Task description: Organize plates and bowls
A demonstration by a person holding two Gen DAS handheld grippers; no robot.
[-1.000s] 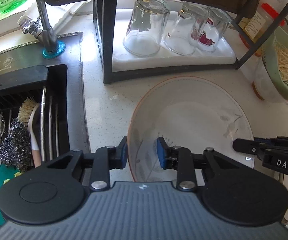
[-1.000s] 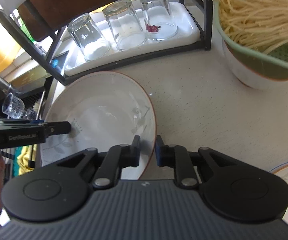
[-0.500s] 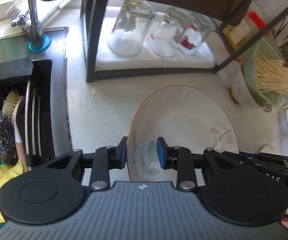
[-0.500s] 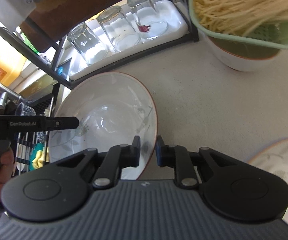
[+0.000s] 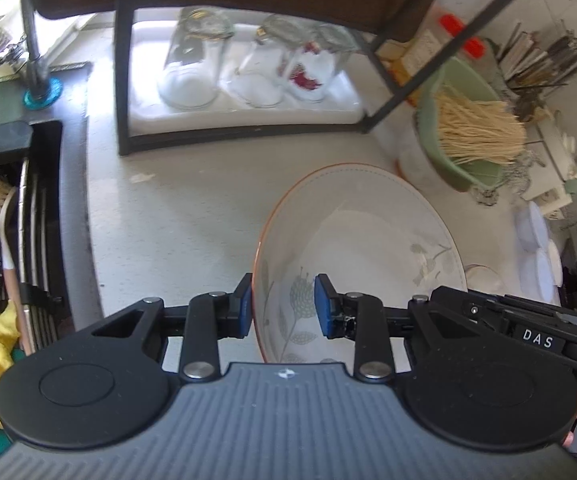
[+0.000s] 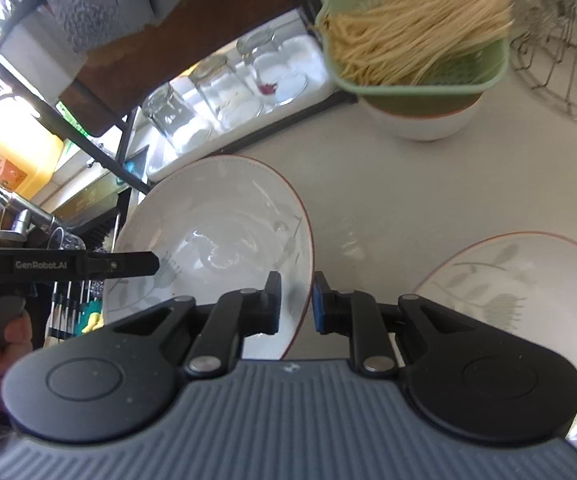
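Both grippers are gripping the floral plate (image 6: 216,236) by opposite edges: the left gripper (image 5: 283,306) is pinching its left rim between blue pads, and the right gripper (image 6: 293,302) is clenching its right rim, so the plate is hanging level between them above the countertop (image 5: 176,216). A second floral plate (image 6: 528,280) is lying on the counter just to the right of the held plate, nearer the right gripper, so that is probably the stacking spot. Beyond the held plate the noodle strainer (image 6: 420,44) and glass rack (image 5: 244,120) are crowding the far side, while open counter is lying toward the second plate.
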